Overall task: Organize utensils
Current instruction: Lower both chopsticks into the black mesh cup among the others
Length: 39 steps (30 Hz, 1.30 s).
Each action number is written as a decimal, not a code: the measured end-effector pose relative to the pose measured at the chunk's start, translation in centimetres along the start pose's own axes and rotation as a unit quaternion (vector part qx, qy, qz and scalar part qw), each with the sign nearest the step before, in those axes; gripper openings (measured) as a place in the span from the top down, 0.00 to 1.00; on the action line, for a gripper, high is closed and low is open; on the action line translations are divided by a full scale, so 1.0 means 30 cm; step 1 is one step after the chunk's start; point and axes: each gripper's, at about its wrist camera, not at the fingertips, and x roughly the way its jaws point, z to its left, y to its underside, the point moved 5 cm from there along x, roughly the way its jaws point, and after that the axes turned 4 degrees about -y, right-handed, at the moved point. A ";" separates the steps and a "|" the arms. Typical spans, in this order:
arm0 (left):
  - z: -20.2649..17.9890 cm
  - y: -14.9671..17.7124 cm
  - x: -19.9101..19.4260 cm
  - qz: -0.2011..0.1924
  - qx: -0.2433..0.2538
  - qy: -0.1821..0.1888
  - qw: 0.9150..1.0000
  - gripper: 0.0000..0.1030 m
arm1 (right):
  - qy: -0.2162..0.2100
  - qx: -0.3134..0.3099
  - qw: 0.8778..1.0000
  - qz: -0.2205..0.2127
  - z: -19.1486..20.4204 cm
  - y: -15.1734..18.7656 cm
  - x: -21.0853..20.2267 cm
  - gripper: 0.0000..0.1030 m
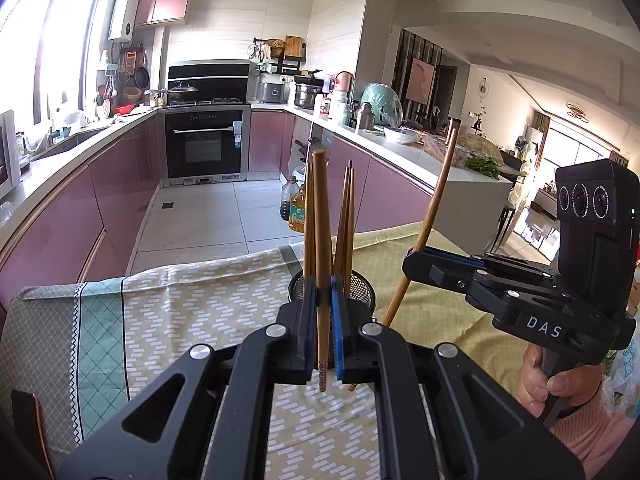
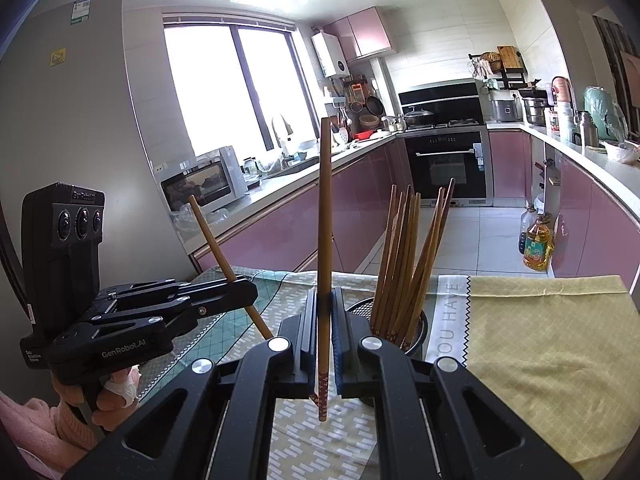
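My left gripper [image 1: 323, 292] is shut on a wooden chopstick [image 1: 320, 220] that stands upright, its patterned end hanging below the pads. Just behind it sits a black mesh holder [image 1: 360, 292] with several chopsticks in it. My right gripper [image 1: 412, 264] is to the right, shut on a tilted chopstick [image 1: 438, 196]. In the right wrist view, my right gripper [image 2: 325, 300] clamps an upright chopstick [image 2: 325, 200], left of the holder [image 2: 418, 324] and its bundle of chopsticks [image 2: 404, 260]. The left gripper [image 2: 250, 290] appears at the left with its chopstick [image 2: 212, 236] slanting.
A patterned green and yellow tablecloth [image 1: 200, 300] covers the table, whose far edge drops to the kitchen floor. Oil bottles [image 2: 536, 248] stand on the floor by pink cabinets. A microwave [image 2: 208, 184] sits on the left counter. A hand [image 1: 548, 384] grips the right handle.
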 end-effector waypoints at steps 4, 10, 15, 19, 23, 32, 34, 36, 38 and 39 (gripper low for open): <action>-0.003 -0.009 -0.008 -0.004 0.000 0.001 1.000 0.93 | -0.001 -0.002 1.000 -0.003 0.000 -0.012 -0.003 0.94; -0.010 -0.017 -0.013 -0.008 0.003 0.002 1.000 0.93 | -0.002 -0.009 1.000 -0.007 0.004 -0.028 -0.004 0.94; -0.015 -0.038 -0.027 -0.015 0.007 0.003 1.000 0.93 | -0.003 -0.014 1.000 -0.012 0.010 -0.048 -0.001 0.94; -0.020 -0.054 -0.037 -0.022 0.009 0.001 1.000 0.93 | -0.002 -0.016 1.000 -0.015 0.009 -0.062 0.001 0.94; -0.030 -0.062 -0.047 -0.028 0.011 0.001 1.000 0.93 | -0.006 -0.014 1.000 -0.017 0.000 -0.069 0.000 0.94; -0.039 -0.091 -0.064 -0.041 0.013 0.000 0.999 0.93 | -0.007 -0.010 1.000 -0.026 -0.017 -0.100 -0.010 0.94; -0.044 -0.103 -0.068 -0.045 0.015 -0.001 0.999 0.93 | -0.008 -0.011 1.000 -0.029 -0.018 -0.112 -0.012 0.94; -0.048 -0.115 -0.073 -0.049 0.015 0.000 0.999 0.93 | -0.007 -0.011 0.999 -0.032 -0.021 -0.118 -0.017 0.94; -0.052 -0.127 -0.067 -0.053 0.016 0.000 0.998 0.93 | -0.006 -0.012 0.999 -0.035 -0.023 -0.126 -0.021 0.94; -0.052 -0.132 -0.070 -0.055 0.016 0.000 0.998 0.93 | -0.006 -0.012 0.999 -0.036 -0.025 -0.131 -0.022 0.94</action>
